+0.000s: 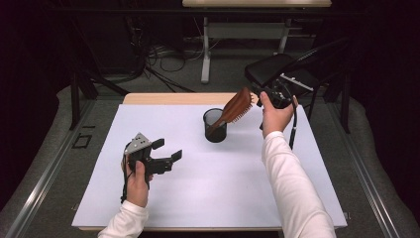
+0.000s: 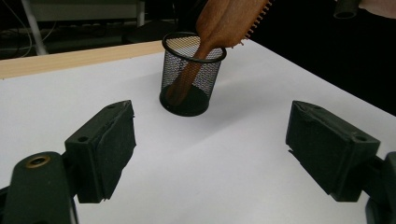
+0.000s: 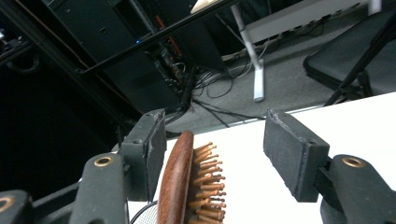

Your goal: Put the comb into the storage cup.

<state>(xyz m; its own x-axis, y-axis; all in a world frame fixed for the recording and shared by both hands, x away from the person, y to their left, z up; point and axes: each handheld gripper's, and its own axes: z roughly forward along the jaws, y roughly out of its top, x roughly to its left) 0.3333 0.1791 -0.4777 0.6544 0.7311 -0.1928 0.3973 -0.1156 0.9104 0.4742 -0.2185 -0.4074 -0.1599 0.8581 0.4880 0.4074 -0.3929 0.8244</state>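
Your left gripper (image 1: pixel 167 150) sits low over the near left part of the white table (image 1: pixel 208 198), its two jaws spread wide with nothing between them, pointing toward the middle of the table. That white top covers most of a pale wooden desk whose bare edge (image 1: pixel 173 98) shows along the far side. Grey carpet surrounds it, dark curtains close in on both sides, and behind you can see tangled cables (image 1: pixel 163 62), the leg of a second desk (image 1: pixel 205 54) and a black chair (image 1: pixel 285 69) at the far right. Near the middle of the far half stands a black mesh cup (image 1: pixel 215 125), upright. A wooden hairbrush (image 1: pixel 233 110) stands in it handle down, leaning up and to the right over the rim, bristles facing down and right. Your right gripper (image 3: pixel 215 154) is at the brush's head: its jaws stand apart on either side, one pad right beside the brush's smooth back, the other clear of the bristles.
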